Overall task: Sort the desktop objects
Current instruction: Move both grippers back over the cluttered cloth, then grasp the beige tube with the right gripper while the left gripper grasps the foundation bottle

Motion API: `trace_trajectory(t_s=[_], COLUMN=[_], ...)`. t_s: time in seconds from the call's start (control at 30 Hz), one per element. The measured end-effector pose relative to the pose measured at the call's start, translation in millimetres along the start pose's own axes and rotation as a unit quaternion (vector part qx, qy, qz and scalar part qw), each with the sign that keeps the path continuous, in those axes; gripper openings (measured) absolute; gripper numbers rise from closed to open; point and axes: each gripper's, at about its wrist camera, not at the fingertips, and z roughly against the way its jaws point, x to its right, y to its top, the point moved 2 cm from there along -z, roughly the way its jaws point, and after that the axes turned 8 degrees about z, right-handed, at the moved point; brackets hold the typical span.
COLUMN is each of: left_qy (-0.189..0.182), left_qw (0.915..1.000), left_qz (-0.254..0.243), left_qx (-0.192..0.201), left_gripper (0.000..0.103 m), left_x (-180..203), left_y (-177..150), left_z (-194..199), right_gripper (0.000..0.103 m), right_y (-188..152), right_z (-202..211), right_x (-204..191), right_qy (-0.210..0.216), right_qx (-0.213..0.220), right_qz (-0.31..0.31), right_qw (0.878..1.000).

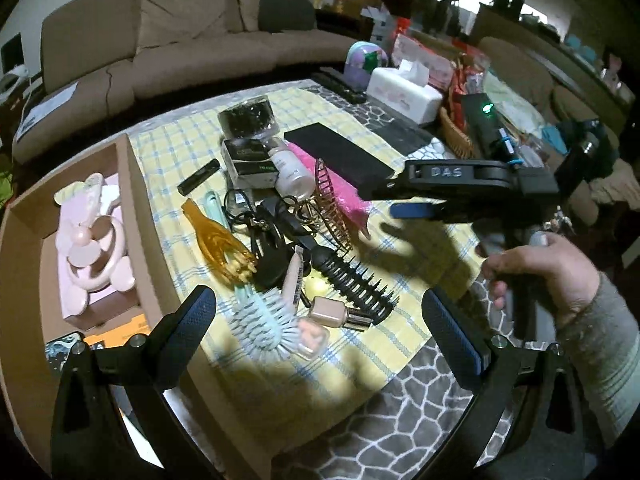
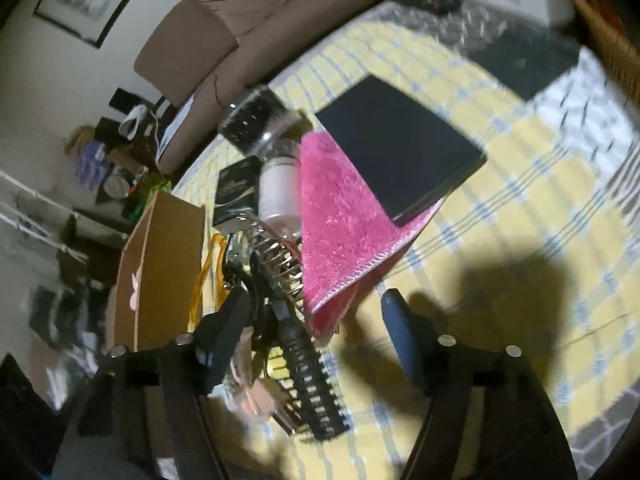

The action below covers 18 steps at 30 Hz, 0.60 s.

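A table (image 1: 400, 440) bears a yellow checked cloth (image 1: 180, 148) and a cardboard box (image 1: 136, 200).

My yellow cloth (image 1: 192, 148) with blue and white checks, my fluffy pink towel (image 2: 340, 216), my black book (image 2: 396, 144), my light blue brush (image 1: 260, 320), my brown box (image 1: 136, 208)
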Motion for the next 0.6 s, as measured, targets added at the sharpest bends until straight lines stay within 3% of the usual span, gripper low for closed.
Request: trace_trajectory(t_s=[0.13,0.33,0.47,0.6], left_qy=[-0.007,-0.034,-0.034,-0.027], left_qw=[1.0,0.9993,0.9991,0.999], left_qz=[0.001,0.005,-0.011,-0.019], left_qx=[-0.004,-0.012,-0.021,-0.031], left_gripper=[0.103,0.102,0.08,0.079], left_x=[-5,-20,-20,-22], left_y=[2,-5,-8,-8], left_z=[-4,2,1,-3], right_gripper=[0.071,0.071,0.071,0.071], right_y=[0,3,7,7], right_z=[-9,14,30,30], right_x=[2,-15,-36,-61], right_qy=[0.002,-0.019,0.001,0.024], right_qx=[-0.007,0.008,0.032,0.028], right_qz=[0.001,0.049,0.075,0.106], right_qw=[1.0,0.999,0.997,0.994])
